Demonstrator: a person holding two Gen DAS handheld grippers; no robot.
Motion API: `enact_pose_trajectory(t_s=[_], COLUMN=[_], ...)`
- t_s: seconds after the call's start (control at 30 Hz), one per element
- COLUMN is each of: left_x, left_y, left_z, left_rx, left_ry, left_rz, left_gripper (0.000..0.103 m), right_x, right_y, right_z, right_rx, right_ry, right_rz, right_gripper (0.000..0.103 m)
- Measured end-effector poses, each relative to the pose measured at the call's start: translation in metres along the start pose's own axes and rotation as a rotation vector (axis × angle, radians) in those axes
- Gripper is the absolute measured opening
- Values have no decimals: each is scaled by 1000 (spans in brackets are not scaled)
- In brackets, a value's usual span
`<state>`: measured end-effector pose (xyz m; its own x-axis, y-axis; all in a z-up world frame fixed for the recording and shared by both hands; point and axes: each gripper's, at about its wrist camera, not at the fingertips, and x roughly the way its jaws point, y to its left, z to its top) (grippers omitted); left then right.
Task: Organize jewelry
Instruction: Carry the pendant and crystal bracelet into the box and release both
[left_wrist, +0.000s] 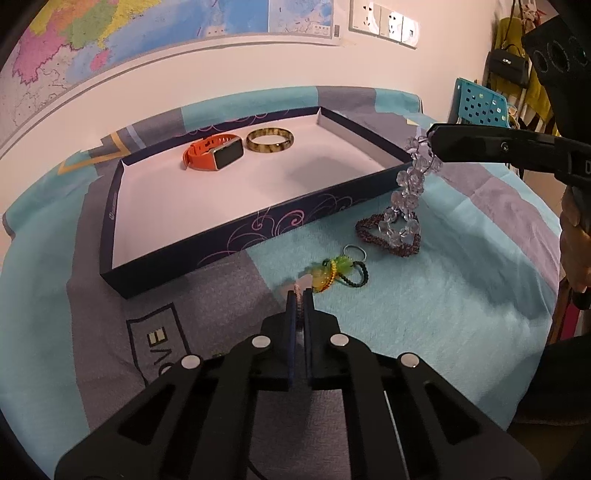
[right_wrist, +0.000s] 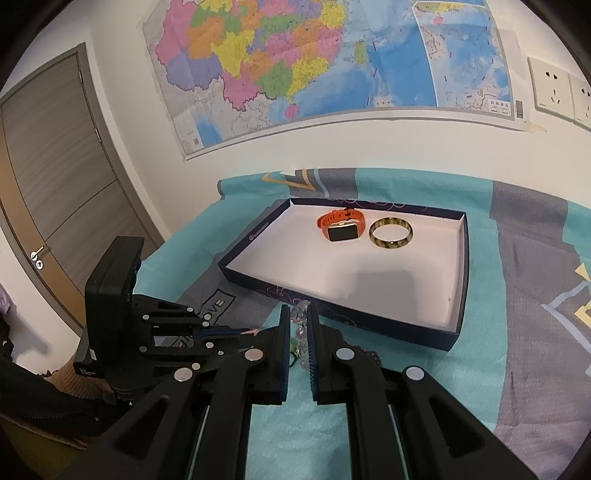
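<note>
Clear bead bracelet (left_wrist: 410, 188) is held lifted by the closed right hand-held gripper (left_wrist: 430, 138) beside the tray (left_wrist: 236, 236), awaiting placement inside, while the left hand-held gripper (left_wrist: 299, 295) is clamped on a pink cord (left_wrist: 296, 288).

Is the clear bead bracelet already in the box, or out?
Out. The bead bracelet hangs from the right gripper beside the box, above the cloth.

A bed (left_wrist: 461, 295) spread with a teal-and-grey patterned cover (right_wrist: 517, 369) carries a shallow dark box lid (left_wrist: 221, 236); beside it lie a dark beaded bracelet (left_wrist: 402, 251) and a green-and-yellow charm (left_wrist: 328, 273) on black cord.
</note>
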<state>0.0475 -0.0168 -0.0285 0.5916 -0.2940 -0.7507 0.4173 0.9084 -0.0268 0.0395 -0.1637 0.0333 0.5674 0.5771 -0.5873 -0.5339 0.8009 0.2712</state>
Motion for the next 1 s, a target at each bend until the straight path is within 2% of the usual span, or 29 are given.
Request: enact_pose_trajectory(t_s=[0.23, 0.5, 0.7, 1.0], left_x=[-11, -28, -36, -35], left_y=[9, 36, 46, 47], left_z=[5, 15, 22, 35], left_rx=[-44, -153, -182, -169], left_ry=[-32, -84, -111, -121], left_rz=[-42, -130, -140, -110], left_gripper=[4, 4, 4, 4], right_x=[0, 2, 3, 8], right_y=[-2, -4, -5, -11], right_z=[7, 15, 19, 34], right_rx=[-7, -7, -12, -16], right_ry=[-9, -20, -28, -47], right_rz=[-6, -10, -13, -19], right_gripper=[7, 7, 7, 7])
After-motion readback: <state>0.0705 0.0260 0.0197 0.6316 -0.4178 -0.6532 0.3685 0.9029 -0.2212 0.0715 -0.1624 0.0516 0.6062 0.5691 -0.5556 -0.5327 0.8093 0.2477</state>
